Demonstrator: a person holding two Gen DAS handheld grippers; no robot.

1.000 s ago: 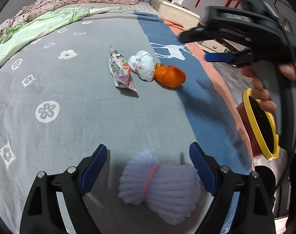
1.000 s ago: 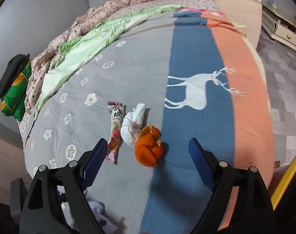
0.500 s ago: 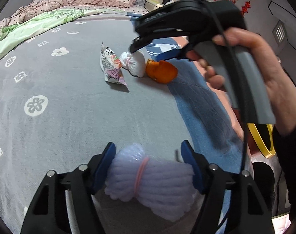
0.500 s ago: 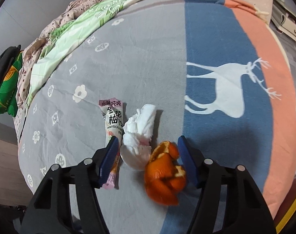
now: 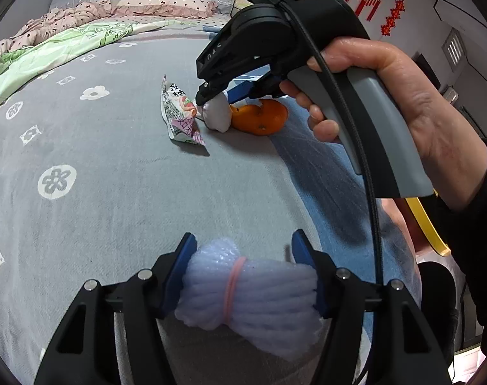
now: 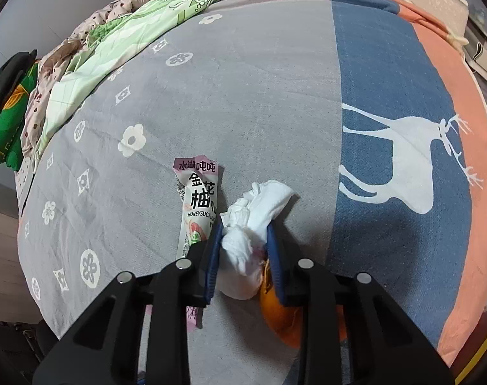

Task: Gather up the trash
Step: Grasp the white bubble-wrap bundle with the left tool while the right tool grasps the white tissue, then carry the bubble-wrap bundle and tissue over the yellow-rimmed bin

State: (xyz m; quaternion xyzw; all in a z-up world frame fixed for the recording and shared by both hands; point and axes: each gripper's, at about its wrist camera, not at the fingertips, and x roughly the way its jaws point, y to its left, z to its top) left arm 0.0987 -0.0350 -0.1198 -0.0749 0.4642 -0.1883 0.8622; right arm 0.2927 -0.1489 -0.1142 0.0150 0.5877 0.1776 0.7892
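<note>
1. While lying on the grey bedspread [image 6: 259, 80], white foam netting roll [image 5: 253, 298] pinched by left gripper [image 5: 243, 276], just closing.
2. Crumpled white tissue [image 6: 246, 234], between snack wrapper [image 6: 198, 199] and orange peel [image 6: 278, 314], clamped by right gripper [image 6: 243, 256], just closing.

The bedspread [image 6: 259, 96] is grey with white flowers and diamonds, then a navy band bearing a white deer [image 6: 403, 160], then a salmon edge. The tissue wad [image 6: 249, 224] is white, the peel [image 5: 262, 117] orange, the wrapper [image 6: 198, 199] white and pink with black lettering. The foam net [image 5: 249, 298] is pale lilac, banded pink.
</note>
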